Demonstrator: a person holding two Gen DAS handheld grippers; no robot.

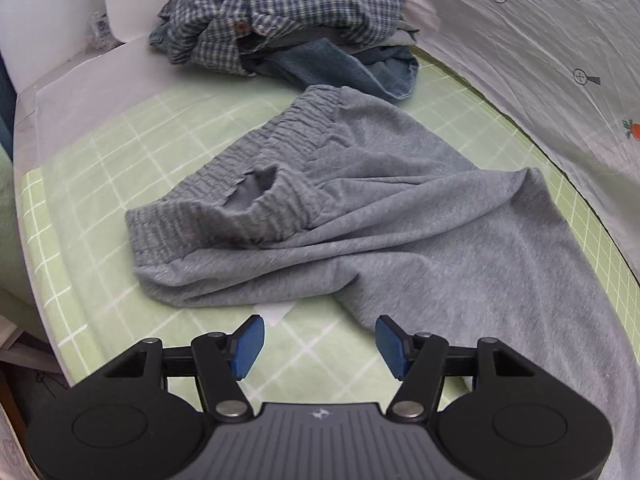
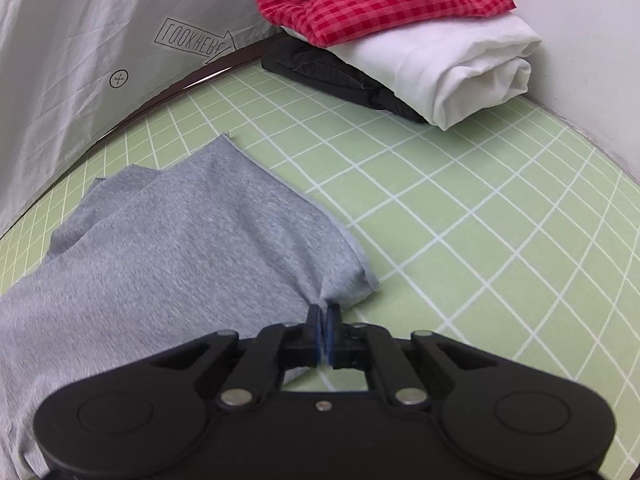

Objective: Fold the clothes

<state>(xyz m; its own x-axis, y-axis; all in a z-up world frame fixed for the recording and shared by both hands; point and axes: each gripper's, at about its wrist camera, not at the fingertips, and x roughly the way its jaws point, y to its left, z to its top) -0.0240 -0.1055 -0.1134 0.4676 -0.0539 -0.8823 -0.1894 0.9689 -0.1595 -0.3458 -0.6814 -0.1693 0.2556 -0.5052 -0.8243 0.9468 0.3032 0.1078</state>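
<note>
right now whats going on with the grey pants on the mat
A person is folding clothes with handheld tongs. The right tongs are shut on the hem end of the grey sweatpants, which lie rumpled on the green grid mat. The left tongs hang open just short of the waistband end, gripping nothing. A folded stack sits at one end, an unfolded pile at the other.

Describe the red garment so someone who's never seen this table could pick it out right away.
Start at the green grid mat and follow it to the far corner by the white wall, where folded clothes are stacked. The red checked garment lies on top, above a white folded piece and a black one. It is the only red, checked thing there.
</note>
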